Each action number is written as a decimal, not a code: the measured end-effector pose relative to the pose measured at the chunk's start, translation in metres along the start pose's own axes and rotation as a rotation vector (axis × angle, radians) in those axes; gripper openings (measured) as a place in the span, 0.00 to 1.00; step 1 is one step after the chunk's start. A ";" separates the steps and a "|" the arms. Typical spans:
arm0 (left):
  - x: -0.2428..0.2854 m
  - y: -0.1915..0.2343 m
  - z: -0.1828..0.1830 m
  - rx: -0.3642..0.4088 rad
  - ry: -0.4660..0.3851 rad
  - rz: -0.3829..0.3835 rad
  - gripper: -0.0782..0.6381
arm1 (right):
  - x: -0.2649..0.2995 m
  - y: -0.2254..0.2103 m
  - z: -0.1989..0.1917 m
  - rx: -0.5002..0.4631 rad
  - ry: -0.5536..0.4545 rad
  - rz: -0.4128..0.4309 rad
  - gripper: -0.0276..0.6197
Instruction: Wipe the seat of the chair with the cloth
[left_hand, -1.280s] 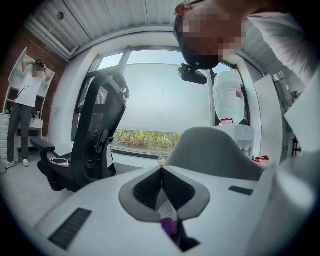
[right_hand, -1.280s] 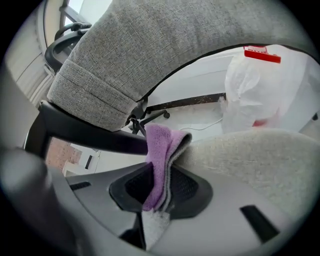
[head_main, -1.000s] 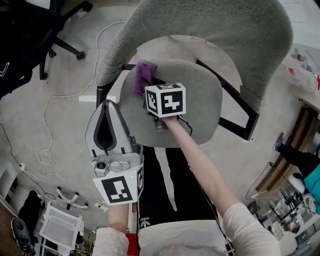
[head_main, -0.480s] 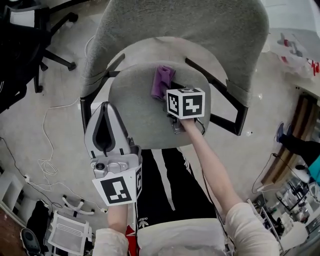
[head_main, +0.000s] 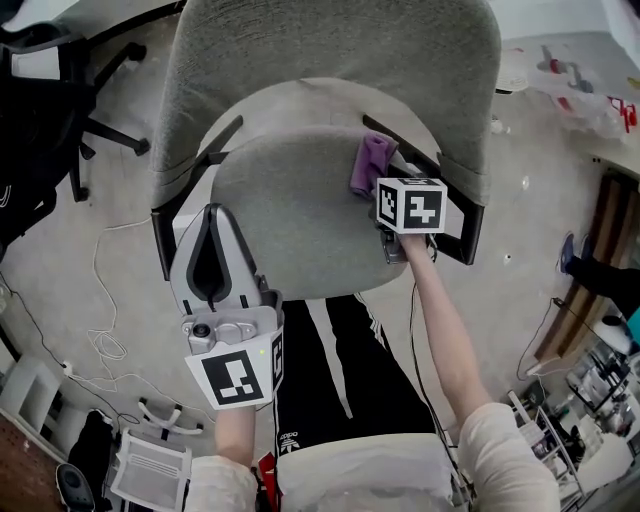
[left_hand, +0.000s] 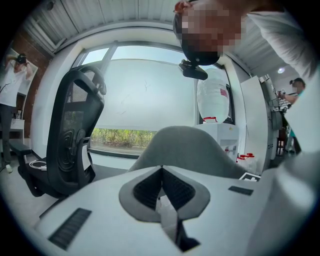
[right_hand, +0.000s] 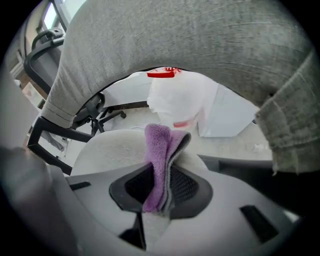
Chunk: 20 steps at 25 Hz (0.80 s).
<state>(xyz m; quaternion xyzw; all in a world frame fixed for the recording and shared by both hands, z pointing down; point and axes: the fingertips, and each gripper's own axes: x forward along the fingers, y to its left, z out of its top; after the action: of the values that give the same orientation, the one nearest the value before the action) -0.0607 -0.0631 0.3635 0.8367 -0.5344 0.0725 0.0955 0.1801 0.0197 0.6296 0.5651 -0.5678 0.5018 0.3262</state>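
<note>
The right gripper (right_hand: 159, 190) was clenched on the folded purple fleecy cloth (head_main: 369, 163), which lay at the rear right corner of the grey fabric chair seat (head_main: 285, 225), just under the backrest. The left gripper (head_main: 212, 228), jaws together on nothing, hung off the seat's front left edge. Wiping looked under way, though how much of the seat's middle, front and left remained unwiped could not be told.

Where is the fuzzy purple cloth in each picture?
Head view: the fuzzy purple cloth is right of centre, at the back right edge of the grey chair seat.
Left gripper view: not in it.
Right gripper view: centre, pinched between the right gripper's jaws.
Shared landmark: the grey fabric chair backrest, visible in all three views.
</note>
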 end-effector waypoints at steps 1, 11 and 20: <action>0.001 -0.002 0.000 0.001 0.000 -0.003 0.13 | -0.003 -0.010 -0.001 0.001 0.001 -0.024 0.18; 0.004 -0.009 0.001 0.012 0.002 -0.006 0.13 | -0.019 -0.053 -0.006 -0.057 0.012 -0.199 0.18; -0.003 -0.002 -0.001 0.012 0.005 0.022 0.13 | -0.024 -0.061 -0.008 -0.011 -0.034 -0.324 0.18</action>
<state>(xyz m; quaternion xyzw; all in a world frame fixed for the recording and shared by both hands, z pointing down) -0.0603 -0.0595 0.3635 0.8310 -0.5431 0.0788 0.0909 0.2413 0.0435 0.6216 0.6559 -0.4773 0.4299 0.3964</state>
